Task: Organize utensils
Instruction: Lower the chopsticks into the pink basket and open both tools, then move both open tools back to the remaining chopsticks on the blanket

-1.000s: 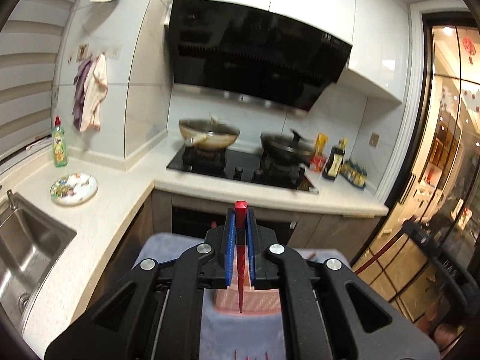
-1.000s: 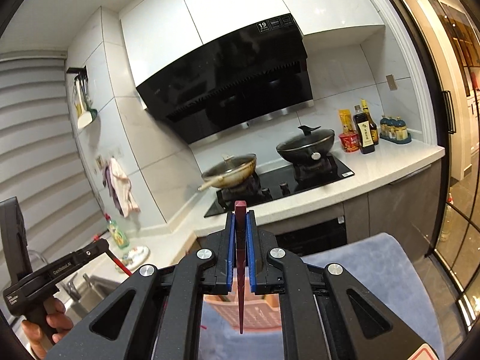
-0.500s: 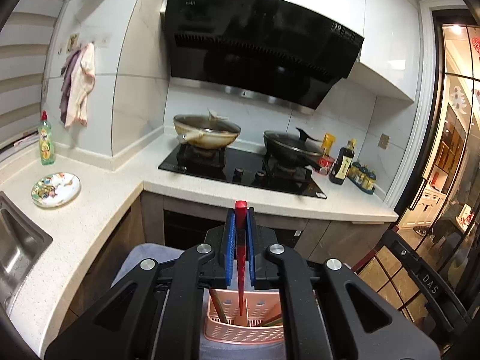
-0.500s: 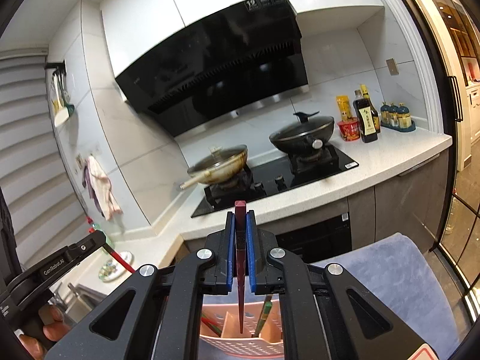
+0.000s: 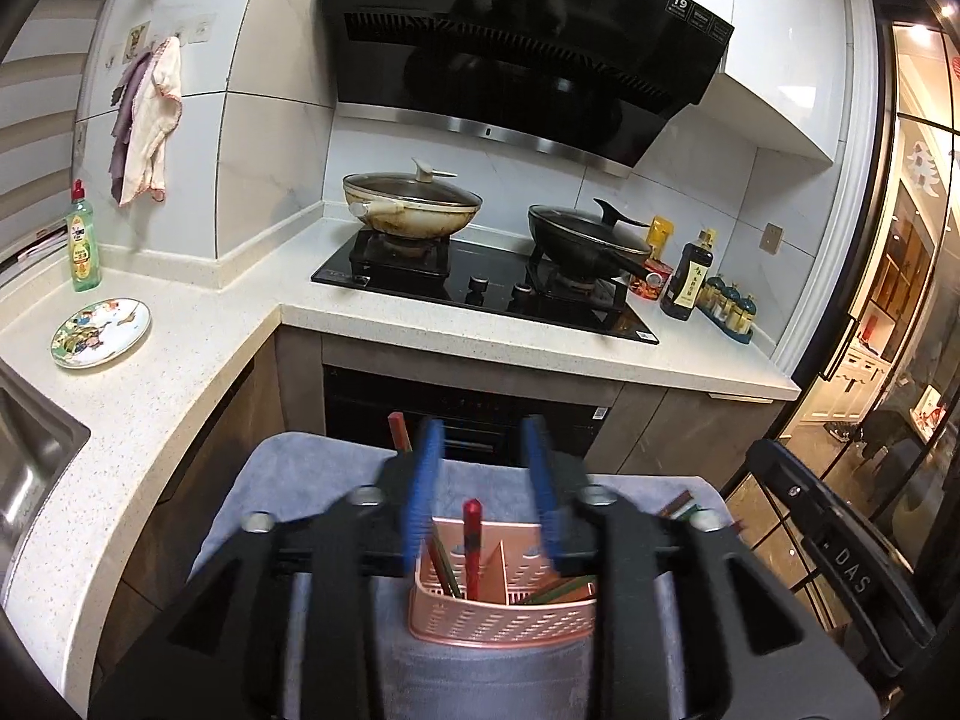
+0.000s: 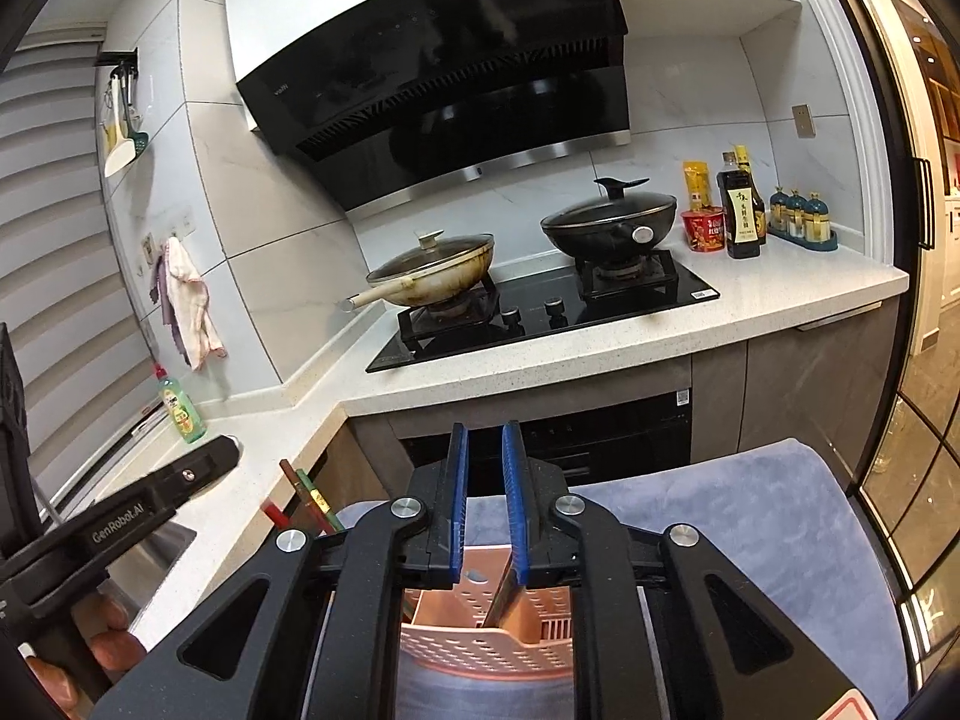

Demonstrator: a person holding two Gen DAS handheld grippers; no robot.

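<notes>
Since half a second ago both sets of jaws have parted and let go of their chopsticks. Left hand-held gripper (image 5: 485, 492): blue pads (image 5: 422, 480) spread wide, nothing between them, edges motion-blurred. Its red chopstick (image 5: 472, 546) now stands upright in the pink basket (image 5: 501, 615), left compartment, beside a darker stick leaning there. More sticks lie slanted in the basket's right compartment.

Right hand-held gripper (image 6: 485, 504): jaws apart with a narrow gap; a dark chopstick (image 6: 503, 594) leans in the basket (image 6: 480, 645) just under the right pad, contact with the pad cannot be told. Left of the basket in this view, the ends of several chopsticks (image 6: 303, 489) rise beside the left gripper's body.

Basket sits on a grey-blue towel (image 5: 336, 480) covering the near surface. Beyond the basket: the counter (image 5: 480, 348) with black hob, a cream wok (image 5: 411, 213) and a black wok (image 5: 585, 237), both lidded. Far left of the basket, a patterned plate (image 5: 101, 333) and a green soap bottle (image 5: 83, 240) on the counter
</notes>
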